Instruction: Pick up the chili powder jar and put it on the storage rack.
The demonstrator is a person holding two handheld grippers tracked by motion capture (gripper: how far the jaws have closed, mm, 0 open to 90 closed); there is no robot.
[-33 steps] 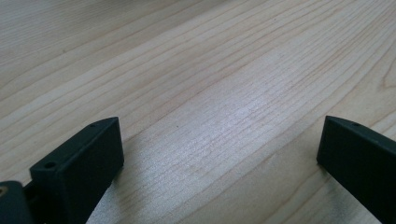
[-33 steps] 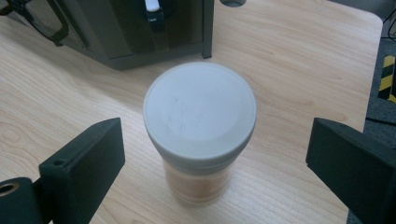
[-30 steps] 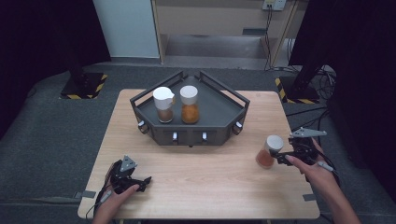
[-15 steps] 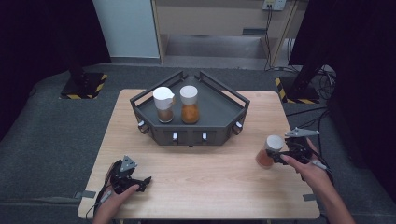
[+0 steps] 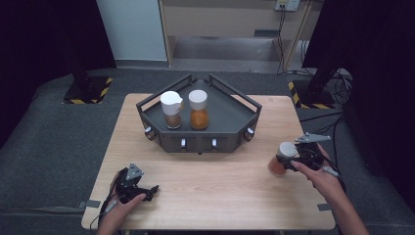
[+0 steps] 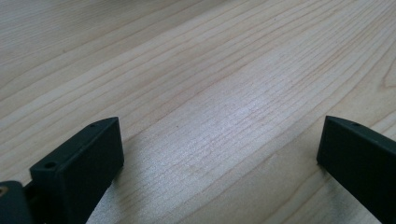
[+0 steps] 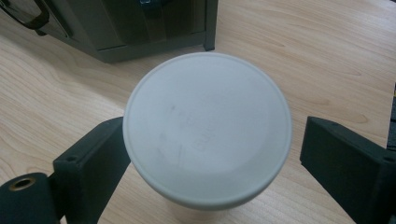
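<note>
A jar with a white lid [image 5: 286, 148] and orange contents stands on the wooden table [image 5: 220, 196] at the right. My right gripper [image 5: 288, 161] reaches around it from the right. In the right gripper view the lid [image 7: 205, 126] sits between the two black jaws of the right gripper [image 7: 210, 156]. The jaws have just been closing; one is at the lid's edge and the other stands a little apart from it. My left gripper [image 5: 150, 192] rests open near the table's front left corner. The left gripper [image 6: 219, 149] has bare wood between its jaws.
A dark grey tray [image 5: 235, 100] with raised rails stands at the table's far middle. It holds a white-capped jar of brown contents [image 5: 171, 111] and a white-capped jar of orange contents [image 5: 198, 110]. Grey floor surrounds the table.
My right gripper has moved left until its jaws are on either side of the jar, and the jaws have narrowed. The jar and the left gripper have stayed where they were.
</note>
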